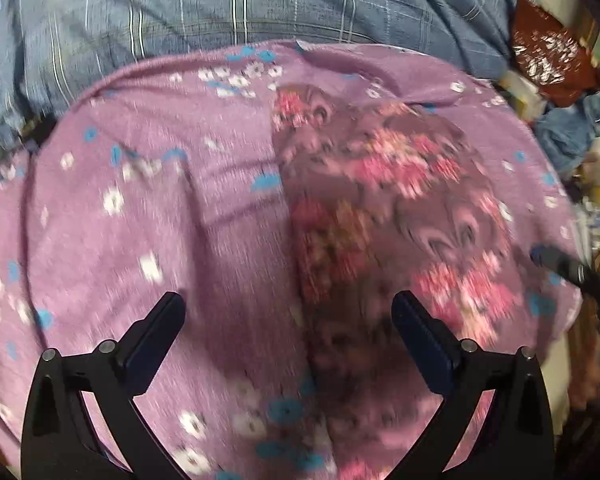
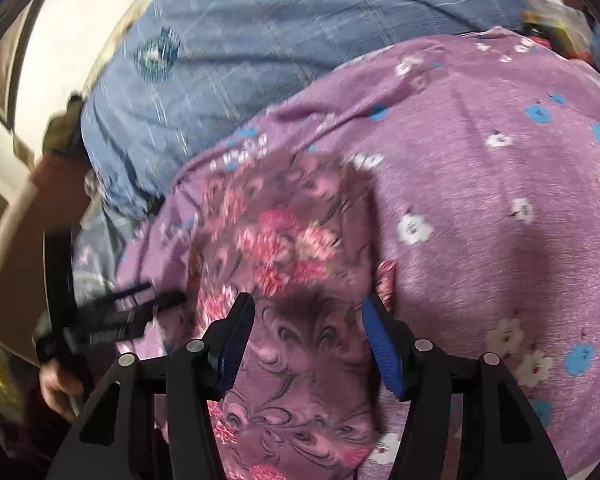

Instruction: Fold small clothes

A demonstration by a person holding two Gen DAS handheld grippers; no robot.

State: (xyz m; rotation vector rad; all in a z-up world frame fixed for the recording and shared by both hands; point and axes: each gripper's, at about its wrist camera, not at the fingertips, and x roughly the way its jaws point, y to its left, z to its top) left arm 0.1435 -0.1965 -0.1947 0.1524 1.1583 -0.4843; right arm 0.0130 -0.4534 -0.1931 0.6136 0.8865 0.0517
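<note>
A small mauve garment with pink flowers and dark swirls lies flat on a purple flowered sheet. It also shows in the right wrist view. My left gripper is open above the garment's left edge and holds nothing. My right gripper is open low over the garment's near part, with cloth between the fingers but no grip. The left gripper appears at the left of the right wrist view, and the right gripper at the right edge of the left wrist view. Both views are motion-blurred.
A blue checked bedcover lies beyond the purple sheet, also in the right wrist view. A heap of clothes and clutter sits at the right. A pale wall and my left forearm are at the left.
</note>
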